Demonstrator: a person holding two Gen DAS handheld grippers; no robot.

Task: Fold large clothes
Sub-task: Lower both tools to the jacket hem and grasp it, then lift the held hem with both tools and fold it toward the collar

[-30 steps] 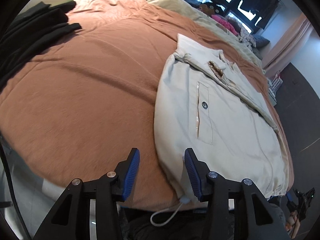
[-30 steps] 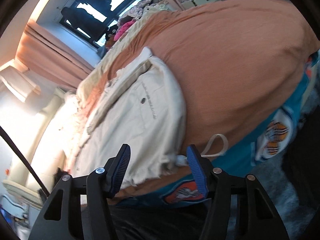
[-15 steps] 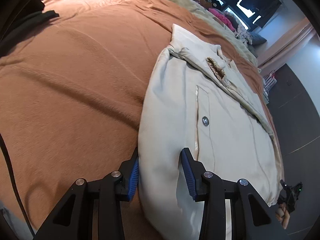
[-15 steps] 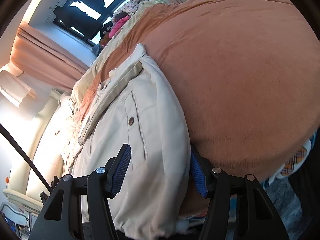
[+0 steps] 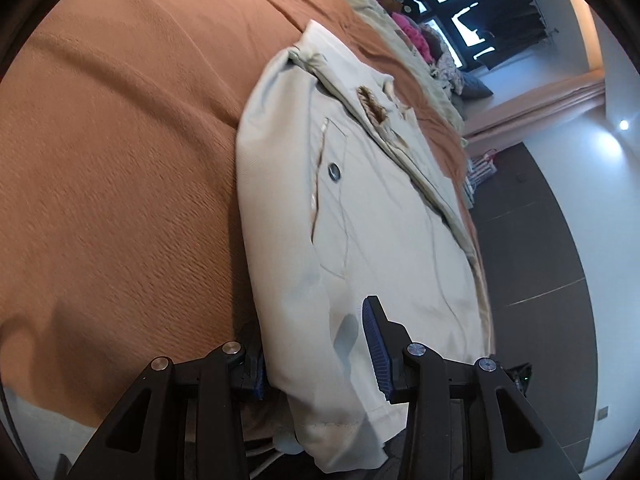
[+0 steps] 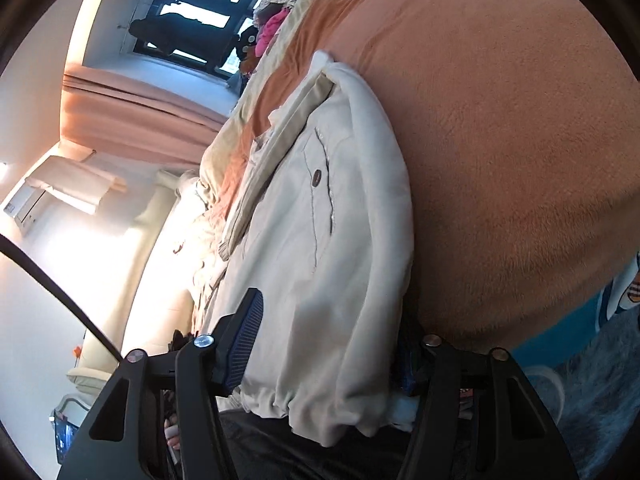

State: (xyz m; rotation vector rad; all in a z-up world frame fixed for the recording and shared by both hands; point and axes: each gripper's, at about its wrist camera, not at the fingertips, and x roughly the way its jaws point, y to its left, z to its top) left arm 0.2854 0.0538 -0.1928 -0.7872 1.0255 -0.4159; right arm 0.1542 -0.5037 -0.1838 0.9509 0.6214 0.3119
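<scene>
The bed (image 5: 120,160), covered in an orange-brown blanket (image 6: 500,140), filled most of both views, and everything else is placed against it. On the blanket, near the bed's near edge, lay the cream jacket (image 5: 380,220), folded lengthwise, its hem at that edge and its collar end reaching away across the bed toward the dark window (image 5: 480,12) beyond the far side. A pale green cover (image 5: 372,8) ran along the bed's far side, with a heap of pink and patterned clothes (image 6: 272,28) past it. On the jacket's upper face sat a chest pocket with a round snap button (image 5: 333,170). The left gripper (image 5: 316,356) straddled one long folded edge of the jacket at the hem, one finger on top of the cloth and the other beneath it against the blanket; its jaws had just been closing on the fabric. The right gripper (image 6: 332,344) straddled the opposite folded edge in the same way, jaws half open and just narrowing, with thick cloth bunched between them.
</scene>
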